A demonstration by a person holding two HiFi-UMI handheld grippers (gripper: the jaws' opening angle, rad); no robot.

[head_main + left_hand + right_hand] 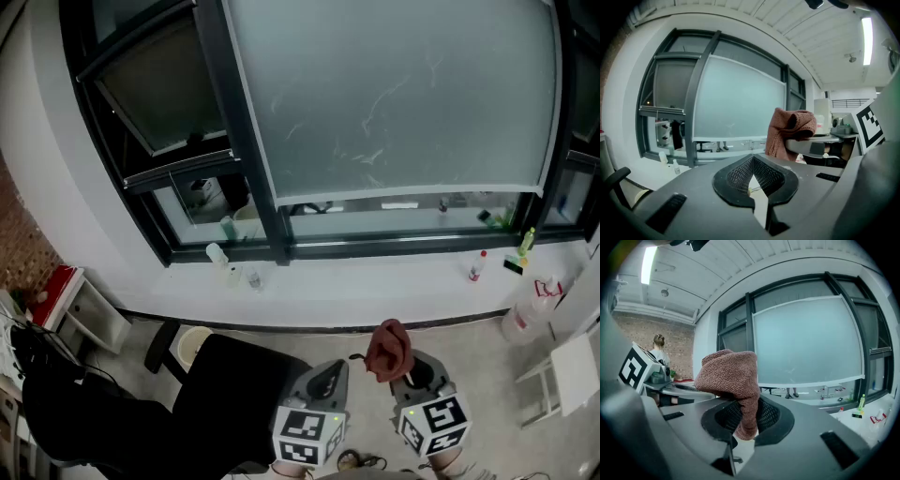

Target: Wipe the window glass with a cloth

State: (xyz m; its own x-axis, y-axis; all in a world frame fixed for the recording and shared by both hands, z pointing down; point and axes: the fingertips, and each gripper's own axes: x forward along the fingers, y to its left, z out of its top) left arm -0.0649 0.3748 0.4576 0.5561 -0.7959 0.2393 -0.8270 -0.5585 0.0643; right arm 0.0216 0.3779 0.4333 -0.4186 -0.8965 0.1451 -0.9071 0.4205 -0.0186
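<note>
Fingers of the right gripper pinch one fold of the cloth, likely soft and light; left gripper closed, empty.

cloth: rust knit, bunched, clamped in right hand-held gripper | window glass: frosted, smeared

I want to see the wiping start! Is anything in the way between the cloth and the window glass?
Nothing visible does. The right gripper holds the cloth over the floor, and only the white sill with small bottles sits below the window glass.
</note>
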